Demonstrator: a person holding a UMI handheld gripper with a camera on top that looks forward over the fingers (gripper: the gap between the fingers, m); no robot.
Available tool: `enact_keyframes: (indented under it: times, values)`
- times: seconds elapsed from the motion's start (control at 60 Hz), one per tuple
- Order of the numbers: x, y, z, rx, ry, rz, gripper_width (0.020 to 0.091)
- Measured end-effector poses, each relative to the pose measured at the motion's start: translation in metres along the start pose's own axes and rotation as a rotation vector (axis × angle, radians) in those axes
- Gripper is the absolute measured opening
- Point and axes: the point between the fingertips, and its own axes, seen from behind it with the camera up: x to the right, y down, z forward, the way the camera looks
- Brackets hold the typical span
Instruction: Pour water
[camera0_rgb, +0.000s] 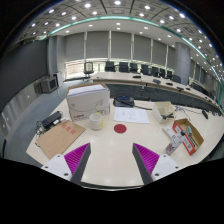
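Gripper: held above the near edge of the table; fingers spread wide apart, nothing between them; magenta pads seen on the inner faces.
Table: light-coloured, wide; bare surface lies just ahead of the fingers.
White cup: stood upright beyond the left finger, just in front of the white box; its contents cannot be told.
White box: set behind the cup, towards the far side of the table.
Red disc: flat on the table, near the cup, beyond the fingers.
Cardboard sheet: laid flat, left of the cup.
Open carton: placed right of the disc, well apart from the cup.
Water vessel: none can be told apart with certainty.
Chairs: ranged along far desks.
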Motion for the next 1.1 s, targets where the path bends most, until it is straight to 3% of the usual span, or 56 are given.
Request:
enact_keyframes:
  times: [0.25, 0.65, 1.033, 1.1]
  values:
    - [0.082, 0.026, 0.012, -0.005, 0.069, 0.055, 0.0861]
    - [0.294, 0.108, 0.07, 0.026, 0.185, 0.108, 0.0863]
    - [0.378, 0.09, 0.198, 0.156, 0.145, 0.144, 0.086]
    - [0.384, 0.085, 0.217, 0.178, 0.144, 0.145, 0.0822]
